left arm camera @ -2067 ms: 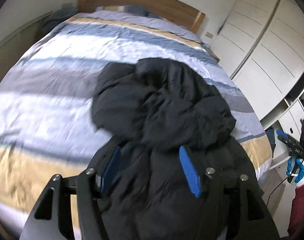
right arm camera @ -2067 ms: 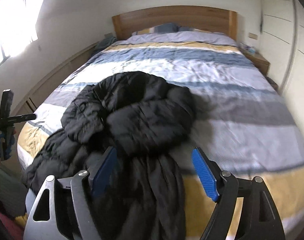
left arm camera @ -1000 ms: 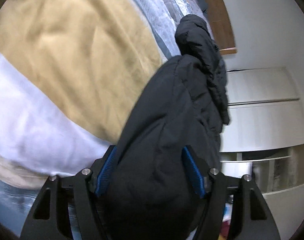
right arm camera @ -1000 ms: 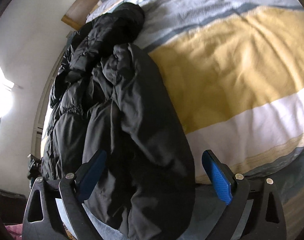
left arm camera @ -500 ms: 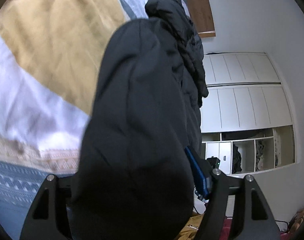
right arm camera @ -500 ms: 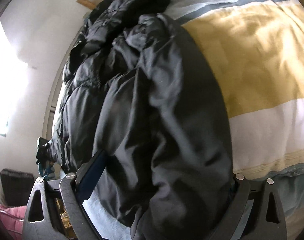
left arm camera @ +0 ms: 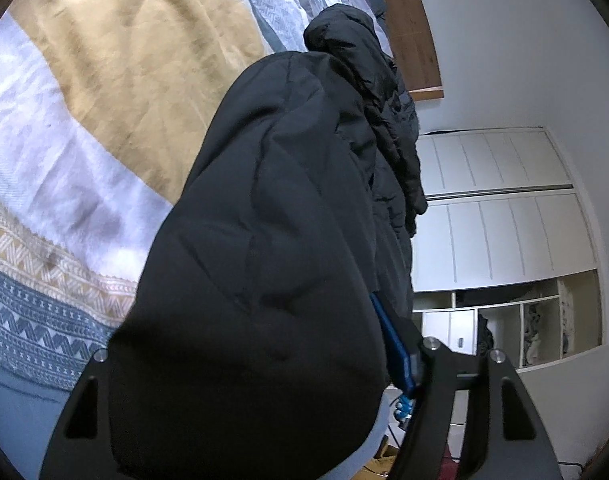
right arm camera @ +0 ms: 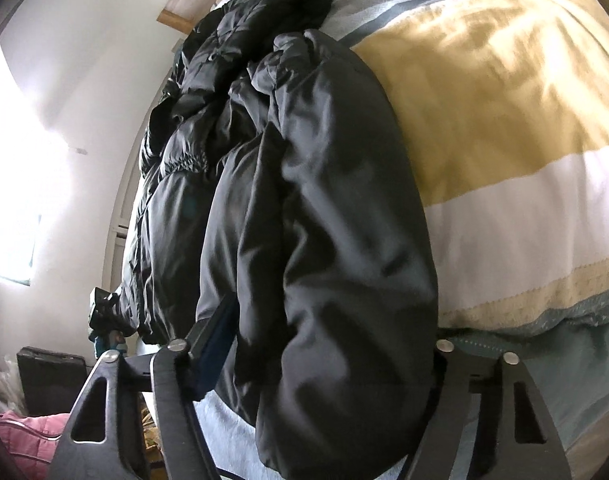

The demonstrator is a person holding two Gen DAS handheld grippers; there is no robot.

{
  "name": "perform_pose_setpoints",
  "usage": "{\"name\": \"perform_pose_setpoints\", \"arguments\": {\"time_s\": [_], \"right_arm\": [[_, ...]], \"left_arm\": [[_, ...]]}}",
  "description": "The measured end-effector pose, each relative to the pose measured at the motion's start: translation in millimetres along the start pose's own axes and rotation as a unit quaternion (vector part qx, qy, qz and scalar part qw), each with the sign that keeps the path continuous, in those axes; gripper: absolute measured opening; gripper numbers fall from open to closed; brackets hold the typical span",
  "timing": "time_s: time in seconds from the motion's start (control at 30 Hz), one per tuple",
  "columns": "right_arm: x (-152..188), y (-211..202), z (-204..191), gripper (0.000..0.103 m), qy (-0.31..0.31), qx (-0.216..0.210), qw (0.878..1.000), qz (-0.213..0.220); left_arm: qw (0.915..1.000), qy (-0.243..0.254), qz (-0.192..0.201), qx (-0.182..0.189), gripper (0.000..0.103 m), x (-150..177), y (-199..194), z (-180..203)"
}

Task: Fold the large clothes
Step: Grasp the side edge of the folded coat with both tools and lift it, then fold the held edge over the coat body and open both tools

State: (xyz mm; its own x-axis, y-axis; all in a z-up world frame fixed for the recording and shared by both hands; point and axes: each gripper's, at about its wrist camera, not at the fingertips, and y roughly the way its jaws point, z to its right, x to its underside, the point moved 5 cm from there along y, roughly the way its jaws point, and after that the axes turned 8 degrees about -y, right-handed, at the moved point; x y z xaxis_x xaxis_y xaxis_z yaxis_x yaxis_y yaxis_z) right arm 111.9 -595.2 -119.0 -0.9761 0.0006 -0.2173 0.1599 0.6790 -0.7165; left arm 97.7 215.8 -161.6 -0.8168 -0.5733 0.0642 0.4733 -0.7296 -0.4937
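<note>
Jacket (right arm camera: 324, 220) hem overhangs bed (right arm camera: 504, 100) edge; grip unclear.

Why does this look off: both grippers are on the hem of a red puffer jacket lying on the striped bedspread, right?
One thing is wrong: the jacket is black, not red, as the right wrist view shows. The rest holds: the left gripper and right gripper each have its hem between their fingers, and it lies on the striped bedspread.

1. The black jacket (left arm camera: 260, 280) bulges over the left gripper (left arm camera: 256, 364), hiding its left finger.
2. The same jacket (right arm camera: 324, 240) covers the right gripper (right arm camera: 328, 360), hiding its right finger.
3. Contents of the far wardrobe shelves (left arm camera: 544, 320) are too small to identify.
</note>
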Motion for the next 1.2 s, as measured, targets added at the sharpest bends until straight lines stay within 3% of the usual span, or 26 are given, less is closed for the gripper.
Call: {"name": "perform_pose_setpoints", "arguments": {"time_s": [0.1,0.27,0.37,0.53,0.87,1.2], "right_arm": [[5.0,1.2,-0.7,0.053,-0.003,-0.014,1.0,-0.004],[9.4,9.4,-11.6,0.037,-0.025,-0.037,0.999,-0.01],[8.0,9.8,-20.3,0.024,-0.04,-0.044,0.998,-0.003],[-5.7,-5.9,-41.7,0.014,-0.074,-0.055,0.995,0.033],[-64.8,-57.8,-77.0,0.012,-0.107,-0.093,0.981,0.135],[-185.8,-101.7,-81.9,0.012,-0.051,-0.175,0.945,0.27]], "left_arm": [[0.9996,0.017,0.004,-0.022,0.062,3.3,0.9,4.0],[0.9992,0.029,0.008,-0.025,0.024,7.6,5.9,10.6],[0.9986,0.041,0.022,-0.025,0.014,9.2,3.3,20.9],[0.9977,0.053,0.041,0.004,0.01,6.0,-9.1,47.3],[0.9907,0.107,0.056,0.063,0.01,-20.6,-30.6,130.4],[0.9736,0.107,0.075,0.187,0.01,-112.1,-28.6,229.6]]}}
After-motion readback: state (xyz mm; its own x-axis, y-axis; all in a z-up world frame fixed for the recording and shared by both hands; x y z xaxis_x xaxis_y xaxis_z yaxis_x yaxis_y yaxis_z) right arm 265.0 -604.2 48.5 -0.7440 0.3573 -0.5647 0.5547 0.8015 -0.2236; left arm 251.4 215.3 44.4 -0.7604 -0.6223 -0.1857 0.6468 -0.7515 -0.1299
